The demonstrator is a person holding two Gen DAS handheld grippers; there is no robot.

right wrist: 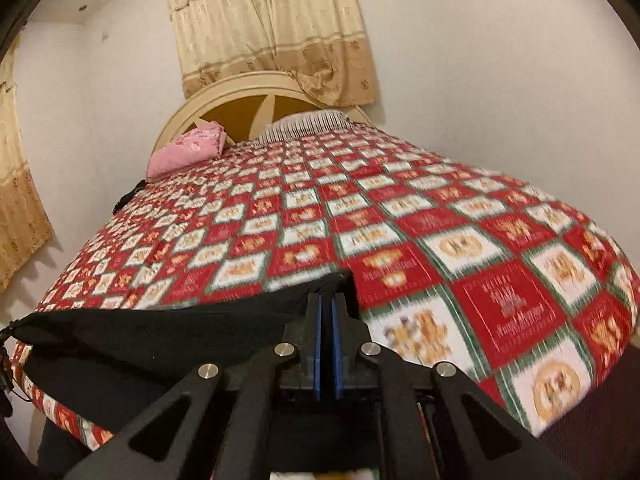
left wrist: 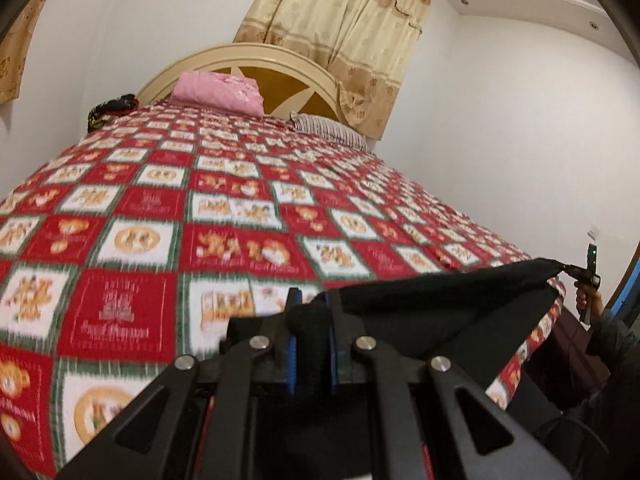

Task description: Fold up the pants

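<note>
So the black pants (left wrist: 440,300) hang stretched in the air over the near edge of the bed, pulled taut between the two grippers. The left gripper (left wrist: 312,320) is clamped on a bunched wad of the cloth, and the right gripper (right wrist: 328,312) pinches the other end, its blue pads (right wrist: 318,344) nearly meeting. Beneath lies a red, white and green checked bedspread (left wrist: 240,200); at the far end, a pink pillow (left wrist: 220,90) leans against the cream headboard (left wrist: 280,60), with beige curtains (left wrist: 340,28) behind.
</note>
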